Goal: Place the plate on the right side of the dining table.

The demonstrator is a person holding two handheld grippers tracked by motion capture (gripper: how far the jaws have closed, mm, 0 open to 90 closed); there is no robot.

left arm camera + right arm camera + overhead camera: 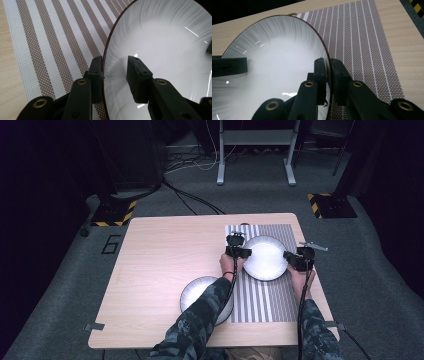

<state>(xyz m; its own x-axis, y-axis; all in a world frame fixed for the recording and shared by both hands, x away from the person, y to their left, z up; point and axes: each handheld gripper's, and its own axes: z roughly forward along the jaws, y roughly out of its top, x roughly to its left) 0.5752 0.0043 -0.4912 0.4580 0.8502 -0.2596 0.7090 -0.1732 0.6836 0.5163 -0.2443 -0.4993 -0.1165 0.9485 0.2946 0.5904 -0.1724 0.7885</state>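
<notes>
A white plate (265,257) with a thin dark rim sits over the striped mat (260,295) that covers the right part of the wooden table (160,270), toward the table's far right corner. Both grippers hold it by opposite sides of its rim.

The left gripper (239,251) is at the plate's left edge. In the left gripper view the plate (160,50) rises beside the jaws: one black jaw lies against the outside of the rim, over the mat (57,45), and the other stands inside, over the white face, with some gap showing between it and the rim. From these pictures alone it is hard to say how firmly this pair presses, though the rim clearly runs between the two jaws.

The right gripper (298,259) is at the plate's right edge. In the right gripper view its jaws are drawn close together and clamped on the rim of the plate (274,65), one pad on the white inner side and one on the outer side, with the mat (362,45) behind. The left gripper's jaw shows across the plate at the left edge of that view.

A second white plate (197,292) rests on the bare wood near the table's near edge, just left of the mat, partly hidden under the person's left sleeve (200,320).
</notes>
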